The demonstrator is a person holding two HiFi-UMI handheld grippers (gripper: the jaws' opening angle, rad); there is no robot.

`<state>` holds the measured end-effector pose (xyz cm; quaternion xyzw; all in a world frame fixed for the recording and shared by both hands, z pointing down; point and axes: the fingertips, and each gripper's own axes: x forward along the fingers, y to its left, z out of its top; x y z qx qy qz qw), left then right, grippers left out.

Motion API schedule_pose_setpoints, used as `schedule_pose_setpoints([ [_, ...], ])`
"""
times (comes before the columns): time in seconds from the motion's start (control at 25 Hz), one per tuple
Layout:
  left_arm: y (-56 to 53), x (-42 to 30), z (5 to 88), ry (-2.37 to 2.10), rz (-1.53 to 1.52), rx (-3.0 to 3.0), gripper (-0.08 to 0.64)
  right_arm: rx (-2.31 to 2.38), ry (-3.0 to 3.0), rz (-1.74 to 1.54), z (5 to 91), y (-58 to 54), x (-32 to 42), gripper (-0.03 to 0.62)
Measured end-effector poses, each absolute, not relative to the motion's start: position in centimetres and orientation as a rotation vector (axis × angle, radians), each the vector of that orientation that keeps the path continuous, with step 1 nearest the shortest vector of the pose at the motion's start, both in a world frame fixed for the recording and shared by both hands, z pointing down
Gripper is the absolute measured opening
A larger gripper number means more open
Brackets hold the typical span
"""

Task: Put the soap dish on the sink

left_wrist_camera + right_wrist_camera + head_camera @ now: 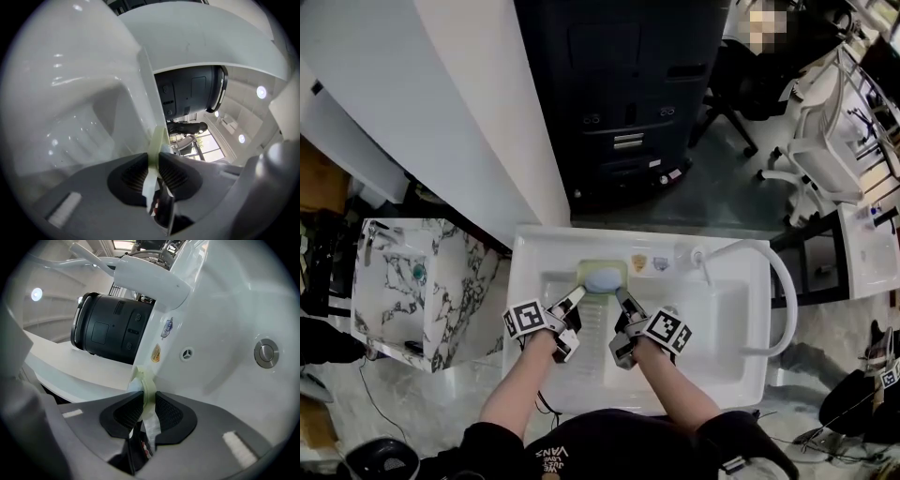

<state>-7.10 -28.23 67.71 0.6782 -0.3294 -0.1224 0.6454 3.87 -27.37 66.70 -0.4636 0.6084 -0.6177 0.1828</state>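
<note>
Left gripper (577, 296) and right gripper (622, 298) each clamp one rim of the pale green soap dish (614, 266), at the sink's (741, 258) back edge.

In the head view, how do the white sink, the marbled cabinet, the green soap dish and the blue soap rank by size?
Largest to smallest:
1. white sink
2. marbled cabinet
3. green soap dish
4. blue soap

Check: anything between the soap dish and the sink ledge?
Nothing visible. The left claw and right claw clamp the soap dish at the sink ledge; stickers and faucet sit off to its right.
</note>
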Motion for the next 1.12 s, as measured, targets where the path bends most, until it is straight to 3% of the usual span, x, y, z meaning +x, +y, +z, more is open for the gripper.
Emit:
schedule_pose_setpoints([
  [1.12,-31.3,-6.5,68.3,-0.787,-0.364,1.477,0.115,-1.322,1.658,-1.716,67.3,-30.3,4.8,0.077],
])
